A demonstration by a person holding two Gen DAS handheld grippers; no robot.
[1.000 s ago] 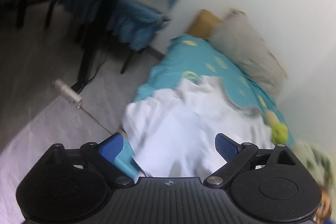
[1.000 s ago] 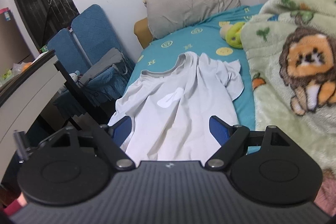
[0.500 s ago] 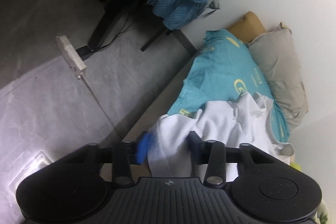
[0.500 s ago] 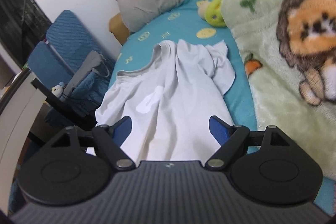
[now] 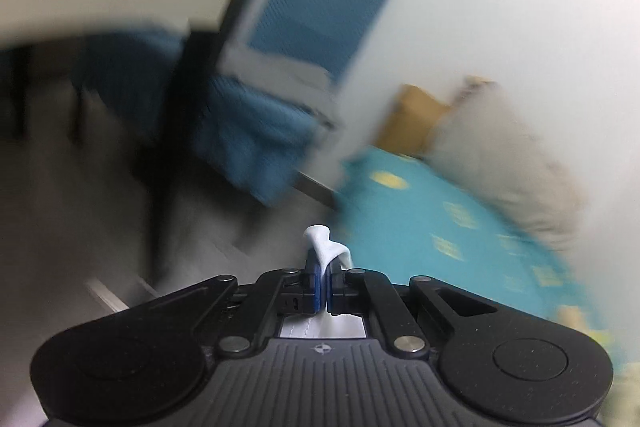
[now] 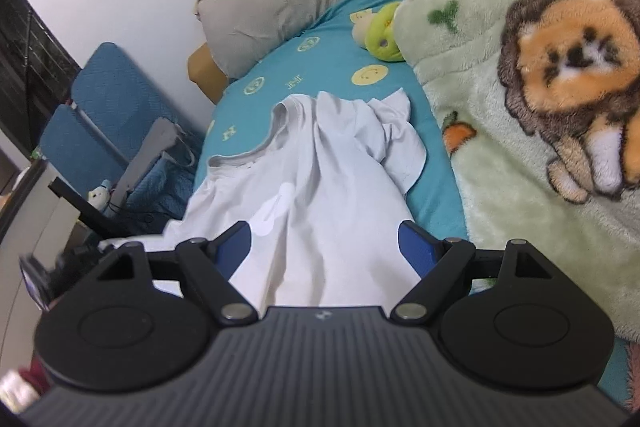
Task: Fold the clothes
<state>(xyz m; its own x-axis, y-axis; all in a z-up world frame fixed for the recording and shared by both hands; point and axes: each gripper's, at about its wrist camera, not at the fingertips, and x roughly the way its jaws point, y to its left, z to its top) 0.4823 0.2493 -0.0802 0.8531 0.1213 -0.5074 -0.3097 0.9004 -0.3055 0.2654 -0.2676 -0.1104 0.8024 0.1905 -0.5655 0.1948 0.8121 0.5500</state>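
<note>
My left claw (image 5: 322,273) is pinched shut on a white tuft of the T-shirt (image 6: 320,195), likely its edge, gripped to lift for folding. The shirt lies rumpled on the teal bed (image 6: 332,55), its lower part between my right claw's (image 6: 325,241) wide-open, empty jaws.

Left wrist view: heavy motion blur across chair (image 5: 320,23), bed (image 5: 440,227) and pillow (image 5: 516,163); only left hand-held gripper (image 5: 323,267) body sharp. Right wrist view: sharp throughout, evenly lit by soft, diffuse indoor light; faint shadows in folds of white shirt (image 6: 320,187). Strong fisheye curvature and dark vignetted corners in both. No glare; dim far left by window (image 6: 24,67).
</note>
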